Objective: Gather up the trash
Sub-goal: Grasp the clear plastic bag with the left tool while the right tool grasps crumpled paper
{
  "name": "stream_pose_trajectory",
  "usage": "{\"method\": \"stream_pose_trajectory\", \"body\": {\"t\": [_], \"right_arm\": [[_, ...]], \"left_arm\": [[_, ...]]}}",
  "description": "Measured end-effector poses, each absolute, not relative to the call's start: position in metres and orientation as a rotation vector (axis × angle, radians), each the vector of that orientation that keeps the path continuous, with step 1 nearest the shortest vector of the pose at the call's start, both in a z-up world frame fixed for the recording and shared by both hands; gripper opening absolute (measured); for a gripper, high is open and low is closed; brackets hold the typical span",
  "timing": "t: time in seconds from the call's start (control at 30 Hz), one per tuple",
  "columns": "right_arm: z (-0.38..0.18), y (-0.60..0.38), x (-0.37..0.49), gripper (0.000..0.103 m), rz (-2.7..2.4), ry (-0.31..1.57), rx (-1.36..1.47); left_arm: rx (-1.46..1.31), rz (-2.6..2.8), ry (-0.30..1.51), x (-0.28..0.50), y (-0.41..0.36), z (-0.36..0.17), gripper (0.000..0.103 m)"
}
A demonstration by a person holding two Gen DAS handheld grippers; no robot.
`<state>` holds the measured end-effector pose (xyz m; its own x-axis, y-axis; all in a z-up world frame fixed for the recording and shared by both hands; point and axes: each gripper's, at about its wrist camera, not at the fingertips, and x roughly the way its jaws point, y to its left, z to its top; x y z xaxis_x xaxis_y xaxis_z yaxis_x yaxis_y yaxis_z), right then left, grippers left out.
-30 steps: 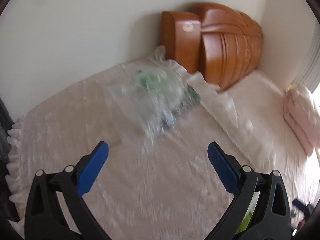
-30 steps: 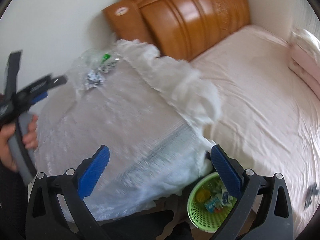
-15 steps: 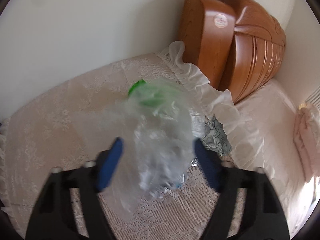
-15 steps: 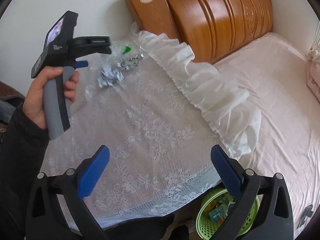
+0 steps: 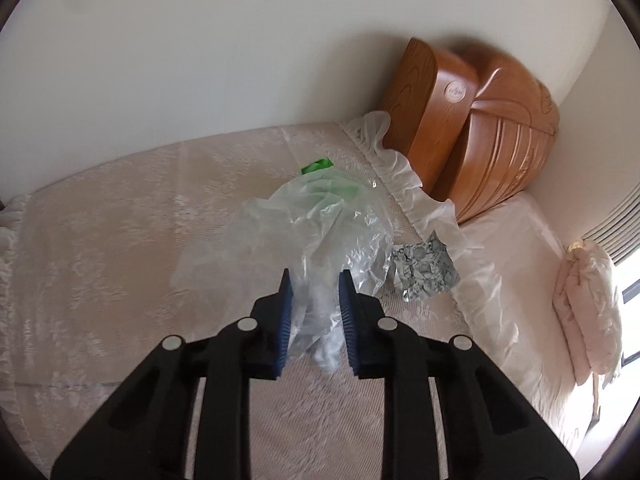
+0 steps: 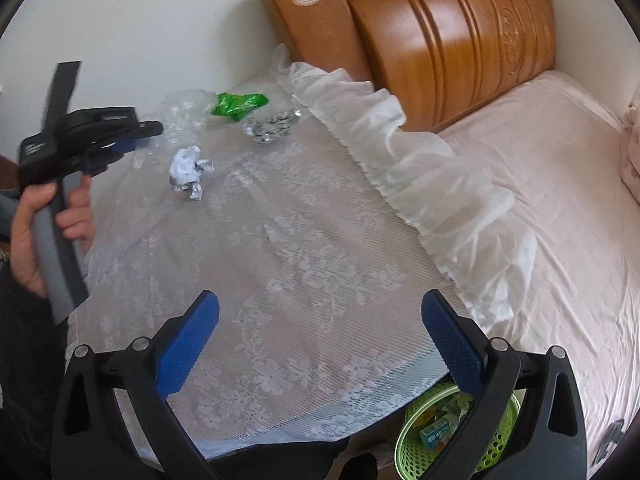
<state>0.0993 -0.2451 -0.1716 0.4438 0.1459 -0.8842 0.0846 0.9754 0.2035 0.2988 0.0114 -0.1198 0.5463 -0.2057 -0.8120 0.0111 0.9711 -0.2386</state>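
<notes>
Two grippers work over a lace-covered worktop [image 6: 304, 264] that stands beside a bed [image 6: 560, 200] with a carved wooden headboard [image 6: 460, 36]. The left gripper [image 5: 314, 280] has just been closing, and its blue fingers [image 5: 285, 312] now pinch the near end of a crumpled clear plastic bag [image 5: 320, 224], which bulges out ahead of them over the lace. Seen from the right wrist, this same gripper [image 6: 140, 138] is held in a person's hand [image 6: 36, 224] at the far left edge of the worktop, its tips buried in the clear plastic [image 6: 180, 116].

A green wrapper [image 6: 238, 105] lies just behind the bag, near the wall. A crumpled silver foil wrapper [image 6: 274, 125] sits just beside the green one, toward the white ruffled edge of the cloth [image 6: 400, 152]; in the left wrist view this foil piece [image 5: 424, 272] shows to the right of the bag. A small wad of white and silver paper [image 6: 188, 172] rests on the lace nearer the camera, apart from the others.

The right gripper [image 6: 320, 340] hangs over the near part of the worktop with its fingers [image 6: 186, 344] spread wide and nothing between them. Below the worktop's near corner stands a green mesh basket [image 6: 408, 448] with a few packets already inside.
</notes>
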Motion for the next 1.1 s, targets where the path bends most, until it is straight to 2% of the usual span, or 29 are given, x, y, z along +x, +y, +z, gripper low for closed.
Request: {"method": "stream_pose_trajectory", "body": {"t": [0.47, 0.8, 1.0, 1.03, 1.1], "right_arm": [[-0.182, -0.152, 0.151, 0.1, 0.262, 1.103, 0.087], [-0.224, -0.042, 0.214, 0.1, 0.455, 1.101, -0.071], [-0.252, -0.008, 0.234, 0.1, 0.382, 1.081, -0.22], [-0.256, -0.009, 0.237, 0.098, 0.366, 1.085, -0.241], [-0.262, -0.008, 0.242, 0.078, 0.357, 1.096, -0.258]], "left_arm": [[-0.194, -0.001, 0.927, 0.192, 0.097, -0.105, 0.022], [-0.24, 0.114, 0.978, 0.124, 0.143, -0.127, 0.023], [-0.274, 0.17, 0.984, 0.102, 0.156, -0.131, 0.023], [-0.272, 0.177, 0.984, 0.1, 0.156, -0.131, 0.023], [-0.266, 0.18, 0.983, 0.098, 0.155, -0.131, 0.022]]}}
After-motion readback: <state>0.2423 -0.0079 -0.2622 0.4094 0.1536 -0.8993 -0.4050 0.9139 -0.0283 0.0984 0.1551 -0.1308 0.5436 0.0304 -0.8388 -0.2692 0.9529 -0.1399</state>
